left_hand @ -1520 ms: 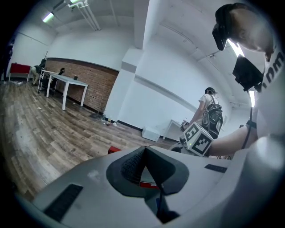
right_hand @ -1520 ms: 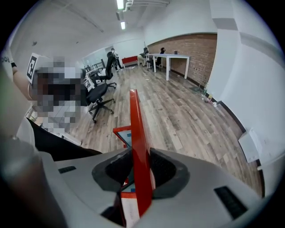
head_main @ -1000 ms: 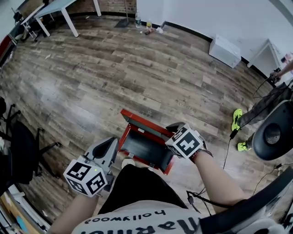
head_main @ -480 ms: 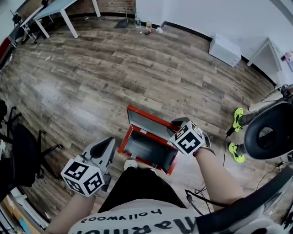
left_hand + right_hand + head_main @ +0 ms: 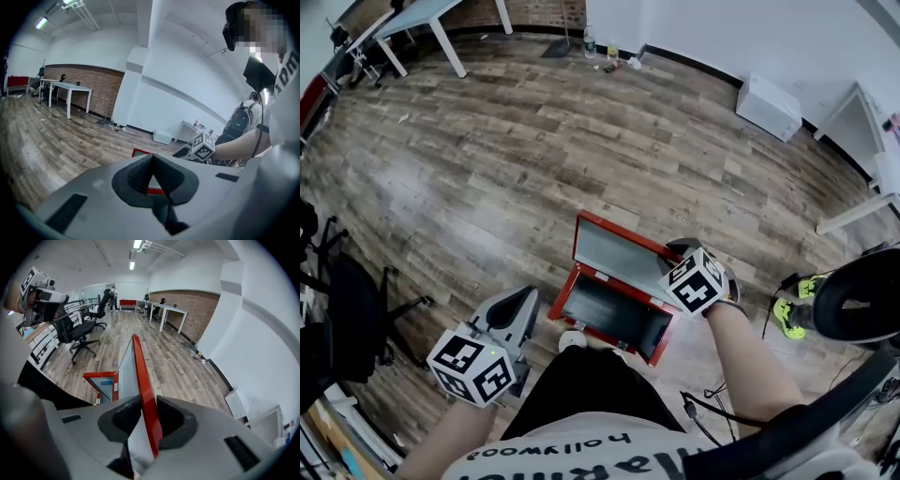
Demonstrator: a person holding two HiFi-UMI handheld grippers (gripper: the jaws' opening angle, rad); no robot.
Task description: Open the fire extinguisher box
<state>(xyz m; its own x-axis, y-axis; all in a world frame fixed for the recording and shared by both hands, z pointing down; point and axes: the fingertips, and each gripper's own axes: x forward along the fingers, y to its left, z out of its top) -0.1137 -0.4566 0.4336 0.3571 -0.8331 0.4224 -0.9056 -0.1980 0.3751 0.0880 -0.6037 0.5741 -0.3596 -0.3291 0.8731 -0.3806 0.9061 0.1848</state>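
The red fire extinguisher box [image 5: 609,321] lies on the wood floor in front of my knees, its dark inside showing. Its lid [image 5: 614,251] stands swung up at the far side, grey face toward me. My right gripper [image 5: 682,247] holds the lid's right edge. In the right gripper view the red lid rim [image 5: 140,371] runs between the jaws of that gripper [image 5: 146,409], which are closing on it, pads against both faces. My left gripper [image 5: 523,302] hangs left of the box, apart from it; in the left gripper view this gripper [image 5: 151,157] is shut on nothing.
A black office chair [image 5: 347,309] stands at the left. A white table [image 5: 422,14] and bottles [image 5: 605,47] are by the far wall, with a white case [image 5: 772,105] at the right. A person's yellow-green shoes [image 5: 792,314] and floor cables [image 5: 712,403] lie right of the box.
The lid has swung further up and back with my right gripper on its edge. The person in yellow-green shoes has moved off to the right. My left gripper has hardly moved.
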